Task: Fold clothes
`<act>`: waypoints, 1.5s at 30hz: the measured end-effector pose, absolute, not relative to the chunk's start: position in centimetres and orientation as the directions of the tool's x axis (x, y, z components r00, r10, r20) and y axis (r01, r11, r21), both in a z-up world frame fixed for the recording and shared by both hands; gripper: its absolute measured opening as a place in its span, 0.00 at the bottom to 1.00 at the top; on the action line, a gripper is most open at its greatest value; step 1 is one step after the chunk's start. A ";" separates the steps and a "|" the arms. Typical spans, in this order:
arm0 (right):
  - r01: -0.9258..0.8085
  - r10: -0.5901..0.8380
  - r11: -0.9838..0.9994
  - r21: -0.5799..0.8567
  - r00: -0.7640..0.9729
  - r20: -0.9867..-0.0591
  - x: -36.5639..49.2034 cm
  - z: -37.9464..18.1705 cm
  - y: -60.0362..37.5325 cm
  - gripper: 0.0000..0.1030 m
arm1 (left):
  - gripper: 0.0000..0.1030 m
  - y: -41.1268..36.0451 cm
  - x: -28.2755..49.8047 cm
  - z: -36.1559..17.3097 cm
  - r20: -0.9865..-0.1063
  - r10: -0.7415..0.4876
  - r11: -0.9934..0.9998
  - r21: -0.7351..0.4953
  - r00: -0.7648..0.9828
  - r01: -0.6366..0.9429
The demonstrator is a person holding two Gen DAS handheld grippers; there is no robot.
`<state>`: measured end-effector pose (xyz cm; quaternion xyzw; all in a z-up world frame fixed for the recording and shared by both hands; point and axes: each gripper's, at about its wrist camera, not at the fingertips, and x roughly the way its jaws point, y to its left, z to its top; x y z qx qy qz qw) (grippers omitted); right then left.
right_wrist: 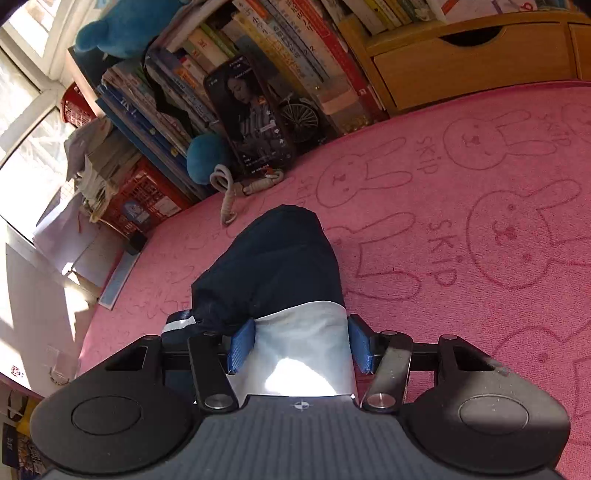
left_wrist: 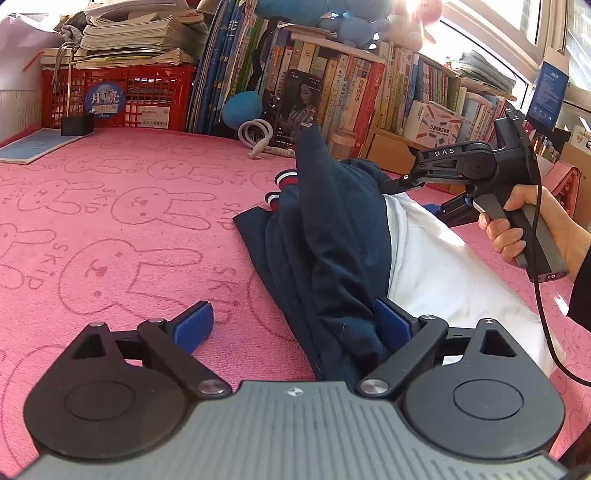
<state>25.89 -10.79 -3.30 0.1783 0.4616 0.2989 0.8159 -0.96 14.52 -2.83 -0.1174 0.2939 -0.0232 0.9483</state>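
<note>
**Navy garment half-raised on the pink rabbit cover**

The navy garment (left_wrist: pixel 332 229) lies in the centre-right of the left wrist view, bunched over a white cloth (left_wrist: pixel 443 266) on a pink cover (left_wrist: pixel 110 221) printed with rabbits. Part of it stands up in a peak, and striped cuffs (left_wrist: pixel 280 188) show at its far edge.

Only the left wrist view shows the right gripper (left_wrist: pixel 391 186) from outside: a hand (left_wrist: pixel 517 229) holds its handle at the right edge of the frame, and its fingertips meet the dark fabric, though the fold hides whether they pinch it. The right wrist view shows what that one cannot: the navy fabric (right_wrist: pixel 273 266) and white cloth (right_wrist: pixel 306 347) run between the right gripper's (right_wrist: pixel 301 343) blue pads (right_wrist: pixel 242 345), which stand partly apart; whether the pads press on the fabric cannot be made out.

The left gripper (left_wrist: pixel 295 325) is wide open at the bottom of its own view. Its left pad (left_wrist: pixel 194 325) is over bare cover, and its right pad (left_wrist: pixel 391 325) is against the garment's near edge.

A red crate (left_wrist: pixel 118 96) in the upper left carries stacked papers (left_wrist: pixel 140 33) on top; what is inside it is hard to make out. Bookshelves (left_wrist: pixel 369 88) line the back, partly washed out by window glare.
</note>
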 end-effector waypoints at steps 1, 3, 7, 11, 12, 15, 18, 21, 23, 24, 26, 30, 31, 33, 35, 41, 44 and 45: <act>-0.320 0.650 0.760 0.566 0.413 -0.638 26.3 -3.3 -10.7 0.53 | 0.93 14.6 -1.0 -2.8 -0.552 -0.115 0.972 -0.236 0.826 -0.022; -0.294 0.632 0.772 0.563 0.447 -0.633 27.5 -3.8 -10.3 0.53 | 0.93 14.6 -1.0 -2.8 -0.553 -0.117 0.972 -0.236 0.825 -0.021; -0.272 0.626 0.773 0.574 0.472 -0.620 29.1 -4.1 -9.8 0.55 | 0.92 15.2 -0.8 -2.4 -0.574 -0.140 0.964 -0.266 0.807 -0.022; -0.330 0.649 0.759 0.562 0.463 -0.604 27.4 -3.0 -11.4 0.67 | 0.86 17.4 -0.8 -0.9 -0.572 -0.209 0.926 -0.376 0.793 -0.027; -0.350 0.657 0.753 0.557 0.462 -0.597 26.6 -2.8 -12.1 0.70 | 0.86 17.8 -1.0 -0.3 -0.555 -0.217 0.919 -0.395 0.803 -0.025; -0.397 0.690 0.723 0.565 0.437 -0.576 24.4 -2.7 -14.7 0.76 | 0.86 18.0 -0.5 1.6 -0.506 -0.242 0.905 -0.425 0.828 0.005; -0.408 0.711 0.703 0.583 0.412 -0.569 22.7 -3.0 -16.4 0.80 | 0.88 17.5 1.5 2.2 -0.497 -0.262 0.894 -0.447 0.827 0.014; -0.439 0.720 0.694 0.571 0.392 -0.573 21.6 -3.4 -16.9 0.81 | 0.87 17.3 4.3 0.8 -0.569 -0.222 0.896 -0.439 0.792 -0.064; -0.472 0.716 0.694 0.543 0.379 -0.586 20.9 -3.7 -16.8 0.82 | 0.87 17.7 5.7 -0.5 -0.611 -0.201 0.892 -0.437 0.766 -0.114; -0.491 0.724 0.685 0.538 0.378 -0.577 20.6 -3.8 -16.8 0.83 | 0.88 18.2 6.1 -0.9 -0.609 -0.220 0.878 -0.464 0.762 -0.118; -0.517 0.744 0.661 0.543 0.358 -0.565 20.3 -4.0 -16.8 0.84 | 0.89 19.1 6.9 -1.8 -0.605 -0.257 0.848 -0.516 0.753 -0.125; -0.540 0.778 0.619 0.570 0.329 -0.535 20.7 -4.3 -16.6 0.87 | 0.89 20.4 8.5 -2.3 -0.589 -0.317 0.805 -0.581 0.744 -0.117; -0.542 0.791 0.605 0.583 0.322 -0.521 20.9 -4.5 -16.5 0.88 | 0.89 20.7 8.9 -2.3 -0.581 -0.329 0.796 -0.594 0.744 -0.111; -0.543 0.818 0.570 0.617 0.304 -0.489 21.3 -4.9 -16.4 0.89 | 0.88 21.0 9.6 -2.4 -0.571 -0.352 0.786 -0.611 0.741 -0.098; -0.539 0.846 0.530 0.655 0.281 -0.453 21.8 -5.3 -16.2 0.90 | 0.70 21.1 10.2 -2.6 -0.568 -0.372 0.786 -0.613 0.735 -0.076; -0.573 0.872 0.485 0.661 0.254 -0.419 22.5 -5.6 -13.8 0.96 | 0.57 21.7 10.1 -3.3 -0.528 -0.420 0.749 -0.661 0.738 -0.046; -0.581 0.871 0.485 0.654 0.255 -0.420 23.1 -5.5 -12.3 1.00 | 0.70 22.5 10.3 -3.7 -0.496 -0.457 0.688 -0.723 0.738 -0.060; -0.571 0.869 0.491 0.658 0.266 -0.417 23.2 -5.5 -12.2 1.00 | 0.72 22.5 10.4 -3.7 -0.490 -0.463 0.678 -0.732 0.739 -0.061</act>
